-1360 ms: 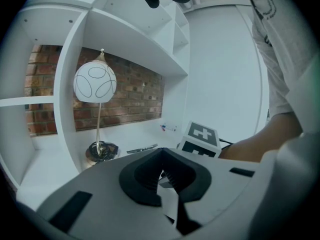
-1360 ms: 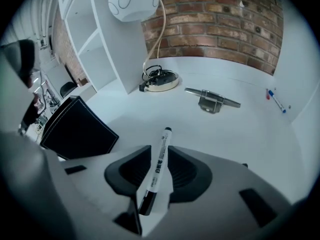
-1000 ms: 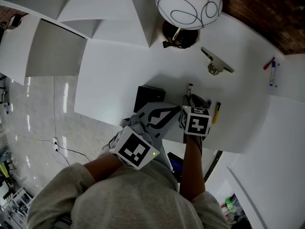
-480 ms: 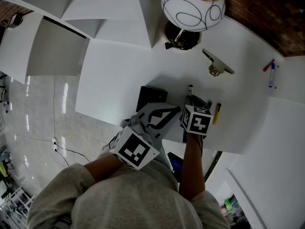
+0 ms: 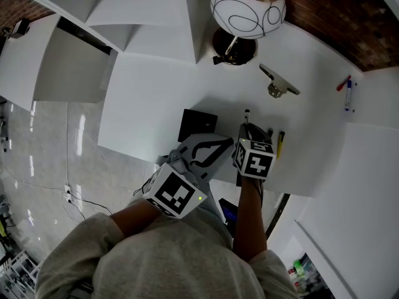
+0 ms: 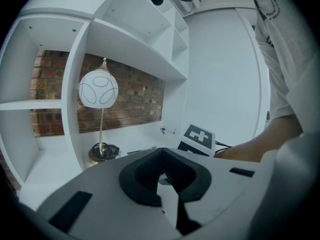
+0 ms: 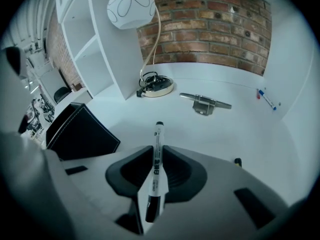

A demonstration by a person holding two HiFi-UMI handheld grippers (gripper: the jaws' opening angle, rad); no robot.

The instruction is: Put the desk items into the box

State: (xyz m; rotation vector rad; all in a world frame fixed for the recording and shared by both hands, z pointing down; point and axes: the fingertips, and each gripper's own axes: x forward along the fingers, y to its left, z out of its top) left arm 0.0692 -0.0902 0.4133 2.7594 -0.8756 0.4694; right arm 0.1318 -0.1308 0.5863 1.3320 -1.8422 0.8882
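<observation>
My right gripper (image 7: 158,153) is shut on a white marker (image 7: 157,156) with a black cap; the marker's tip sticks out ahead over the white desk (image 7: 210,129). In the head view the right gripper (image 5: 249,129) hangs just right of the black box (image 5: 197,124), which in the right gripper view lies at the left as a dark stitched box (image 7: 80,132). My left gripper (image 6: 162,175) is shut with nothing in it and is held low, near the person's body (image 5: 206,149). A yellow pen (image 5: 280,143) lies beside the right gripper.
A lamp (image 5: 247,8) with a round white shade stands at the back, its base (image 7: 157,88) near the shelf wall. A metal stapler-like tool (image 5: 278,82) lies mid-desk. Red and blue pens (image 5: 346,93) lie at the far right. White shelves (image 5: 124,17) border the left.
The view has drifted slightly. Both grippers hold about the same places, and the marker stays in the right gripper.
</observation>
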